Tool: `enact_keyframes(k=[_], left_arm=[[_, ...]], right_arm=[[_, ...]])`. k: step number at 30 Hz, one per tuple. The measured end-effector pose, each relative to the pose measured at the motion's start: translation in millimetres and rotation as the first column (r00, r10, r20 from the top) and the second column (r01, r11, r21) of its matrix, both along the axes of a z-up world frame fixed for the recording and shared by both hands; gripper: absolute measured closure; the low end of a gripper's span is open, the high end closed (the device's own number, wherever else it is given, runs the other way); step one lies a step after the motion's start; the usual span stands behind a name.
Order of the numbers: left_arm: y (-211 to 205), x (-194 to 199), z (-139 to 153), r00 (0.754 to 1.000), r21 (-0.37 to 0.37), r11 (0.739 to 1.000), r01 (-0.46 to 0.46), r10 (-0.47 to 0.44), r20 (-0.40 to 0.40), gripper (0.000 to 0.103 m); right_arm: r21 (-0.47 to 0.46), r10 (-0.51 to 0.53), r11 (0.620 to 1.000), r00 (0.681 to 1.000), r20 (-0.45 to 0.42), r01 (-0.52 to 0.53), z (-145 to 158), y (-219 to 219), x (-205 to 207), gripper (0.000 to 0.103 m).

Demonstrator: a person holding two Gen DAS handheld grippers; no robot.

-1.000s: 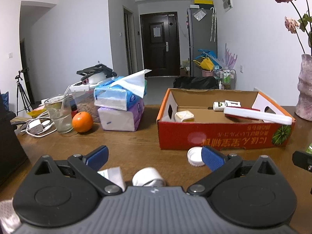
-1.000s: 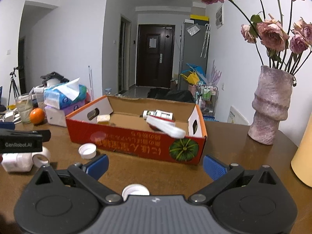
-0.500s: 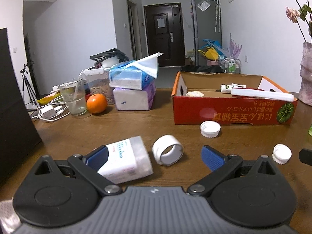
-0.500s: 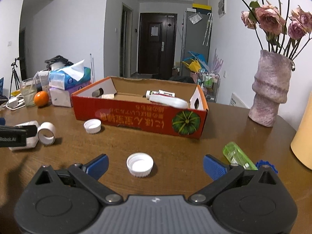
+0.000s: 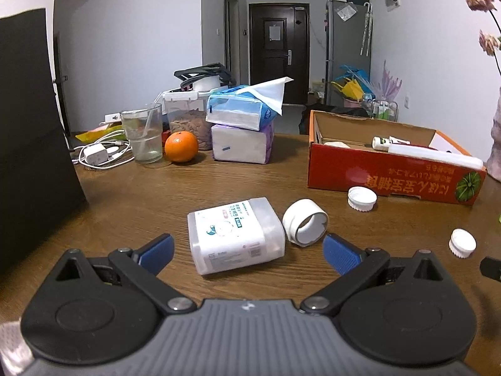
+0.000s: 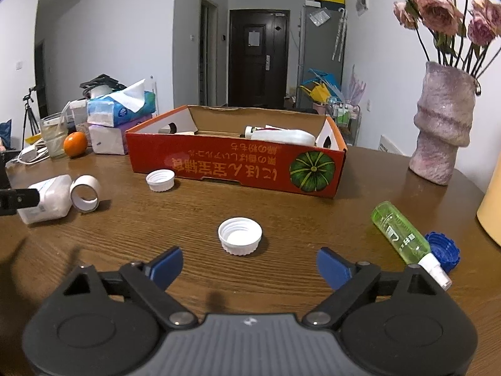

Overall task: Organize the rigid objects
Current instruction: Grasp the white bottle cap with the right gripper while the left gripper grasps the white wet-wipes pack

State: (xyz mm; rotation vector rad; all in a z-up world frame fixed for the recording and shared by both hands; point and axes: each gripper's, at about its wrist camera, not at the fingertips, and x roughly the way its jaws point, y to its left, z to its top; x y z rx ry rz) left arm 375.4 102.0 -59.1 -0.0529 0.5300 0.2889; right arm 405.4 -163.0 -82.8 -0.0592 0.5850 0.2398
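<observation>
Wooden table (image 6: pixel 281 206) bears upturned, ribbed white cap (image 6: pixel 240 235).

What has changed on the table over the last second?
Both grippers pulled back. The left gripper now has the white bottle and tape ring fully in view ahead, untouched. The right gripper sank toward the white cap; its jaws are closing, not yet touching it. Nothing was grabbed or released. The box, other cap and green bottle stayed put.
</observation>
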Motion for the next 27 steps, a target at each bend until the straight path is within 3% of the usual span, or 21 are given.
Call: enact_keyframes(k=[11, 18, 20, 27], left_arm=[[12.6, 11.9, -6.2, 0.999, -0.036, 0.999, -0.033, 0.032, -0.028, 0.0], [20.6, 19.0, -8.3, 0.997, -0.061, 0.996, -0.065, 0.064, -0.031, 0.0], [21.3, 22.5, -9.4, 0.997, -0.062, 0.996, -0.07, 0.068, -0.029, 0.0], [23.2, 37.0, -13.3, 0.994, -0.049, 0.993, -0.106, 0.104, -0.024, 0.0]], right_arm=[[0.021, -0.091, 0.996, 0.994, -0.068, 0.092, -14.8, 11.2, 42.0, 0.022], [0.018, -0.105, 0.994, 0.989, -0.108, 0.108, -21.9, 20.3, 64.4, 0.045], [0.014, -0.103, 0.994, 0.989, -0.102, 0.105, -21.5, 22.7, 64.2, 0.064], [0.023, -0.118, 0.992, 0.989, -0.085, 0.12, -20.6, 21.8, 61.4, 0.064]])
